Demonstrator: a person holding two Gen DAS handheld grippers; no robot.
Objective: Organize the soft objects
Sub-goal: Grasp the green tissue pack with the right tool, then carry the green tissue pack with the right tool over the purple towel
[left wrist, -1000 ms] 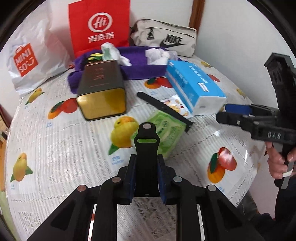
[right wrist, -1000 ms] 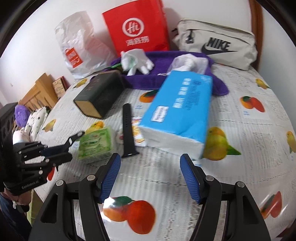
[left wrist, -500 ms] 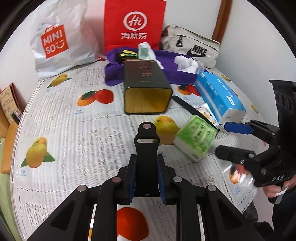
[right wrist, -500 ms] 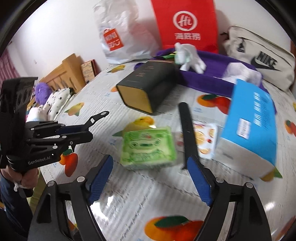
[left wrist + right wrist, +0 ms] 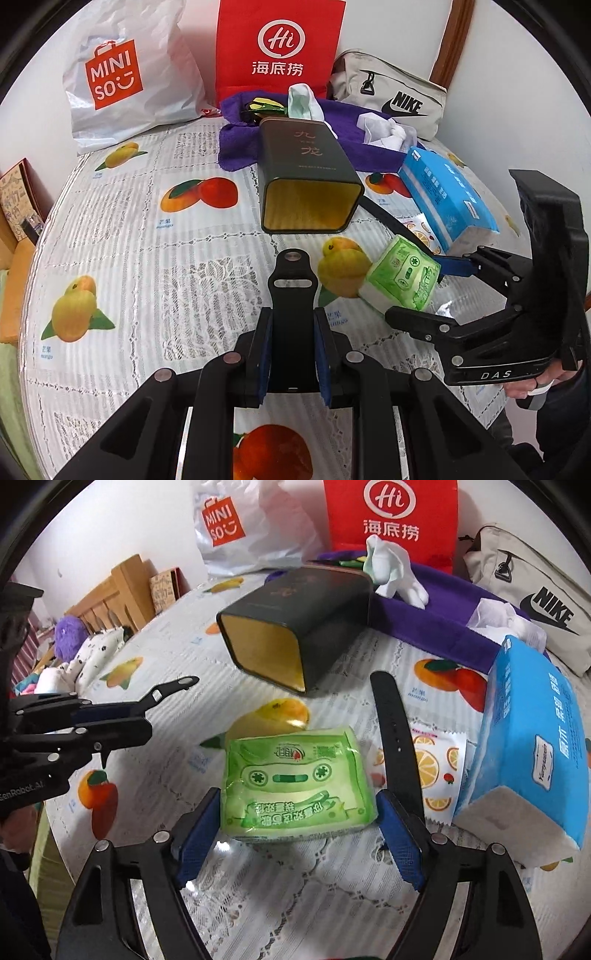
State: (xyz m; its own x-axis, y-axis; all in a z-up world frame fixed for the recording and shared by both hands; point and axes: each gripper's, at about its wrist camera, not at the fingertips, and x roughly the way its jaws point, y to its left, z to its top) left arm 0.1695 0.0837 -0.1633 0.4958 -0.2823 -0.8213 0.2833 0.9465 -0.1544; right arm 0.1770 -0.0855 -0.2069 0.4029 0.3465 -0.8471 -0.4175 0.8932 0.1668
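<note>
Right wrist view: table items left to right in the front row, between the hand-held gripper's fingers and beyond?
Green tissue pack → black strap → orange-print sachet → blue tissue box.

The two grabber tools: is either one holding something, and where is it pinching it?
The left gripper is shut on a black watch strap, pinching its near end. The right gripper straddles the green tissue pack but grips nothing yet.

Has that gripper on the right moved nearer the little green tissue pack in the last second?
Yes. The right gripper was back by the blue tissue box; it has slid left, and its open jaws now straddle the green tissue pack.
</note>
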